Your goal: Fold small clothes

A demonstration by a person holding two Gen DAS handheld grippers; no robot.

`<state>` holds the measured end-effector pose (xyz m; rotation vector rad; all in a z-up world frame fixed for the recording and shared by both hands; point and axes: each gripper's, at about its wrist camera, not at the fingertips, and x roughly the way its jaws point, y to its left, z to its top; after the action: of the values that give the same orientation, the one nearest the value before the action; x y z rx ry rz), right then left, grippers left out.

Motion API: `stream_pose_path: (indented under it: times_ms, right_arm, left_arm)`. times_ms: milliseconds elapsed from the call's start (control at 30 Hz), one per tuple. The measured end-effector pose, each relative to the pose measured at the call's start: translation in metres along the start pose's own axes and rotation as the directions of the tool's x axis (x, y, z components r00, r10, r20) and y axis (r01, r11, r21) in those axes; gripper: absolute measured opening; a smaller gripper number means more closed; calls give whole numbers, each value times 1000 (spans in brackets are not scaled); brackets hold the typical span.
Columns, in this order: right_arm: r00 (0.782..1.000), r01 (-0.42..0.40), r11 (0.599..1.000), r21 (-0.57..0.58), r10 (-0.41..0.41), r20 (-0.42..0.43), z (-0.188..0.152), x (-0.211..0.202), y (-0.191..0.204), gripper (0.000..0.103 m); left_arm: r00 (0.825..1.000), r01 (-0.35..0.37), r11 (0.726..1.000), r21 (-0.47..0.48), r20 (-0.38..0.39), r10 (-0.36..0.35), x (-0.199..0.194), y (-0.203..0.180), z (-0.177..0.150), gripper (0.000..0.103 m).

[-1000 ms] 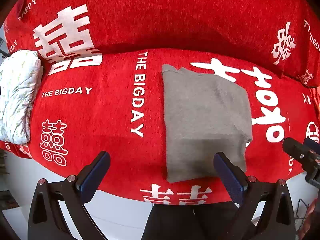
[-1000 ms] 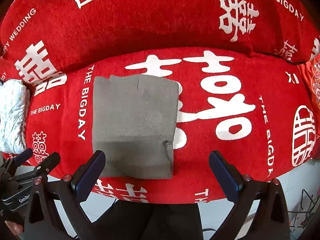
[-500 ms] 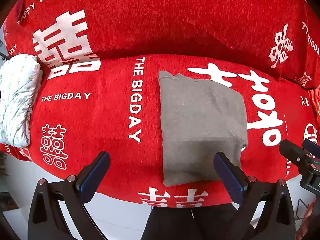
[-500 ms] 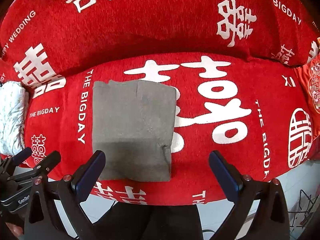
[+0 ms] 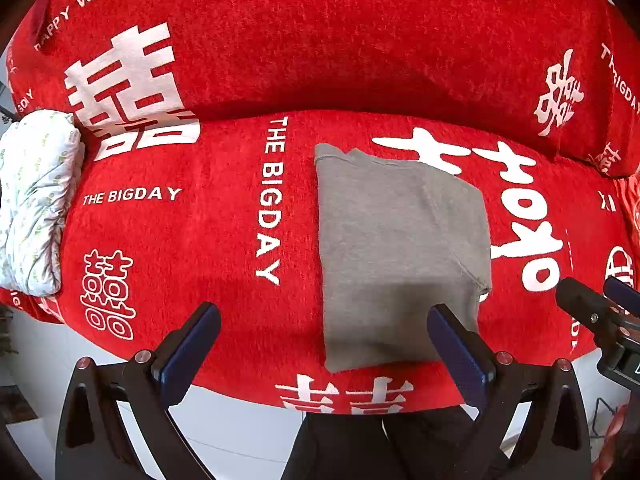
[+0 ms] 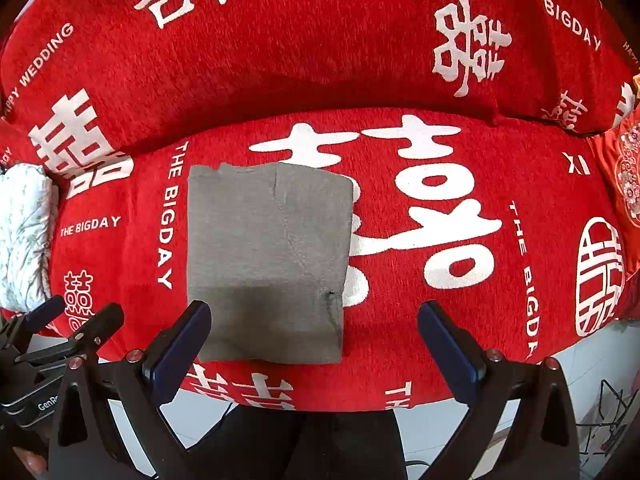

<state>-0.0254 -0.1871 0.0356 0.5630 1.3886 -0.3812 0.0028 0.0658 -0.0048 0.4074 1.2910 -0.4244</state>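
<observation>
A grey garment lies folded into a flat rectangle on the red sofa seat; it also shows in the right wrist view. My left gripper is open and empty, held above the seat's front edge, its right finger over the garment's near right corner. My right gripper is open and empty, above the front edge, its left finger over the garment's near left corner. Neither touches the cloth.
A white patterned bundle lies at the seat's left end. The red backrest rises behind. Pale floor and dark trousers show below the front edge. A red patterned cushion sits at the right.
Both grippers have drawn back and up slightly, so the garment sits a little lower in each view. The garment has not moved and both grippers stay open.
</observation>
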Motion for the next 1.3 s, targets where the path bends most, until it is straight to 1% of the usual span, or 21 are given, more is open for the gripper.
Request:
stream_pose_path:
  times_ms: [1300]
  right_arm:
    - [1000, 3, 1000, -17, -3, 0, 6, -1, 9, 103]
  left_arm:
    - [1000, 2, 1000, 6, 5, -2, -1, -1, 1, 103]
